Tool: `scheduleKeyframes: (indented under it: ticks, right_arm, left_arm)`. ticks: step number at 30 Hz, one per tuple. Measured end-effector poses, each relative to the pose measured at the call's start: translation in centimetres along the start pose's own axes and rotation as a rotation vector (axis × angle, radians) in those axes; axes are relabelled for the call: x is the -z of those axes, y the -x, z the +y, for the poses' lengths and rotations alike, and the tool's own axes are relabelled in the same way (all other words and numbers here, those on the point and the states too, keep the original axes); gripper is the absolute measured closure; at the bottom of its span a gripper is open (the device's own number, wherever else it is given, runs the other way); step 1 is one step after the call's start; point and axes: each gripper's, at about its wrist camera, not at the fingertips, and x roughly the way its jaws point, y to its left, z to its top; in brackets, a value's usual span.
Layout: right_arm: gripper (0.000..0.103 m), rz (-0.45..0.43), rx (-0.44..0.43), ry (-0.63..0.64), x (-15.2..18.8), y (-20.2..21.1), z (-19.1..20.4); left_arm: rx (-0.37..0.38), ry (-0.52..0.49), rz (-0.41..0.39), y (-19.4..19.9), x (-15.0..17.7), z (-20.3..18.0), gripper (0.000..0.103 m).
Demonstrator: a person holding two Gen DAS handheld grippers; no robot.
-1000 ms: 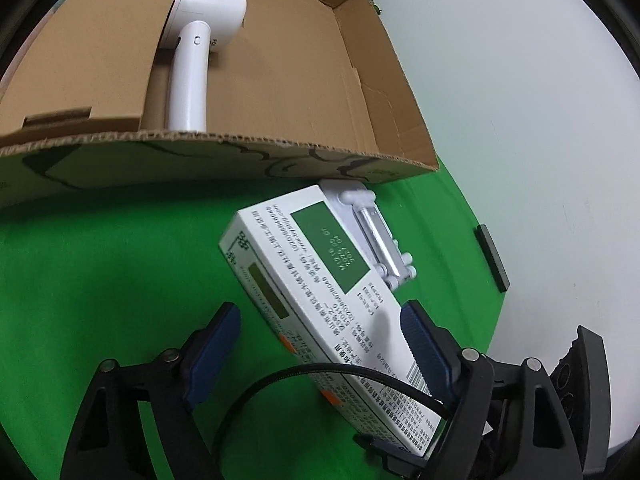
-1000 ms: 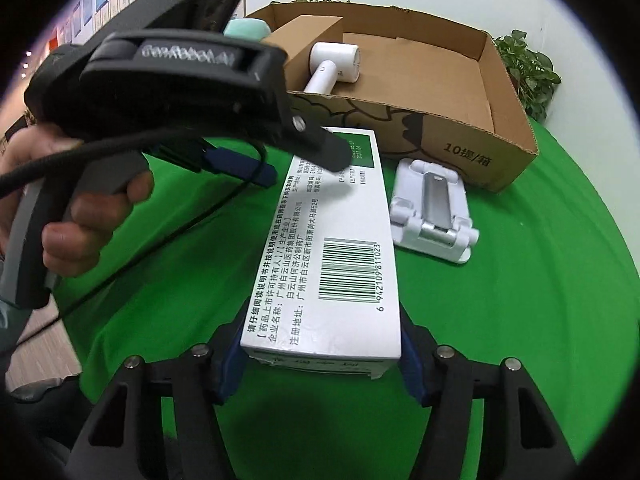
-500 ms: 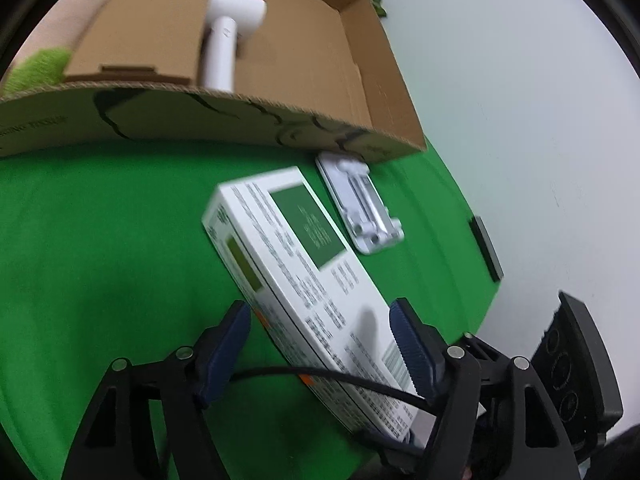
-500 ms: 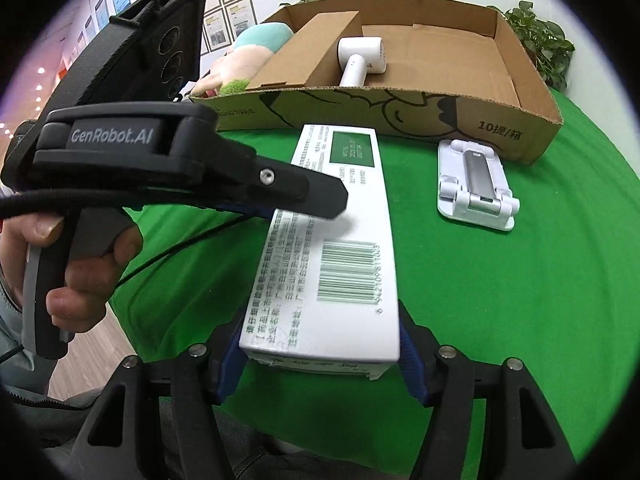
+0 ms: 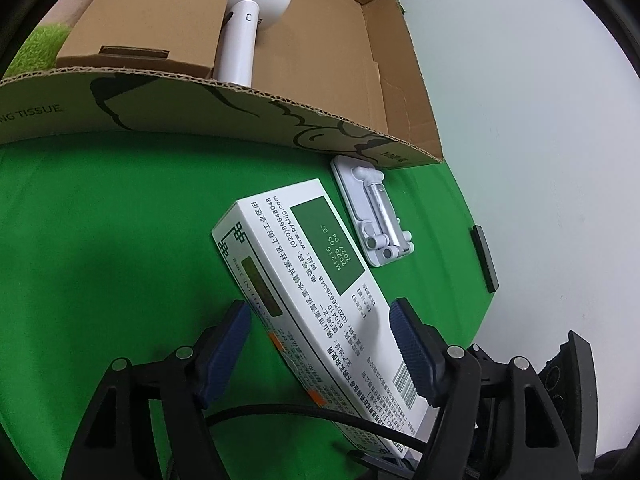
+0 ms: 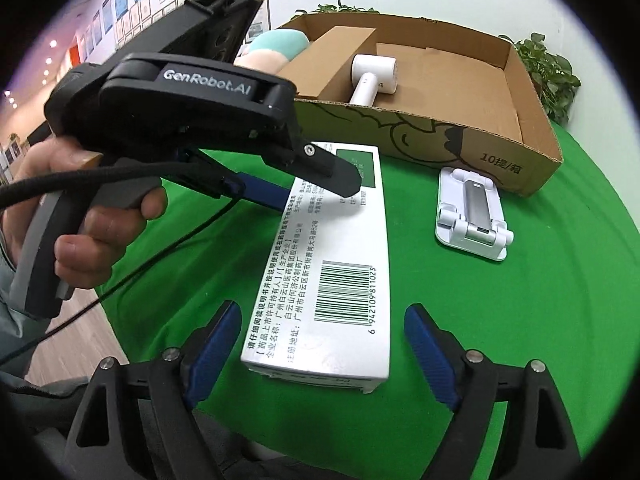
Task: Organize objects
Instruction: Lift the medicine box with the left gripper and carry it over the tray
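A green cloth-covered table is seen against a white wall, with framed papers hung on a far wall to the left in the right wrist view. Ahead of both claws, a large open cardboard box is set on the cloth, and a white hair dryer is laid inside it. A long white medicine box with a green panel and a barcode is laid flat on the cloth, its near end placed between the fingers of the right gripper, which are spread wide with gaps on both sides. The left gripper is held above the same box, fingers also parted and not closed on it. Just right of the medicine box, a small white phone stand is placed near the carton's front wall.
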Motion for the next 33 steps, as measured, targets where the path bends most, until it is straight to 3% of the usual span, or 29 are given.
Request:
scheduleKeyframes:
  ticks: [6, 7, 9, 14, 19, 24, 33]
  right_arm:
    - [0.023, 0.01, 0.041, -0.054, 0.0, -0.6, -1.0]
    - [0.026, 0.015, 0.047, -0.05, 0.0, -0.7, -1.0]
    - [0.041, 0.034, 0.055, -0.034, 0.2, -1.0, -0.7]
    - [0.043, 0.022, 0.007, -0.084, 0.4, -0.6, -0.5]
    - [0.043, 0.015, -0.043, -0.153, 0.5, -0.4, -1.1]
    - [0.043, 0.005, -0.065, -0.168, 0.7, -0.3, -1.0]
    - [0.043, -0.041, -0.031, -0.145, 0.6, 0.7, -0.5]
  left_arm:
    - [0.059, 0.086, 0.012, 0.2, 0.5, 0.7, 0.033]
    - [0.059, 0.084, 0.011, 0.3, 0.5, 0.6, 0.033]
    - [0.051, 0.071, 0.008, 0.3, 0.7, 0.4, 0.033]
    - [0.054, 0.072, 0.011, 0.4, 0.7, 0.2, 0.034]
    - [0.032, 0.074, 0.01, 1.3, 1.0, 0.6, 0.049]
    - [0.045, 0.085, 0.008, 1.7, 1.2, 0.9, 0.051]
    - [0.04, -0.018, -0.056, 3.2, 0.9, -1.4, 0.056]
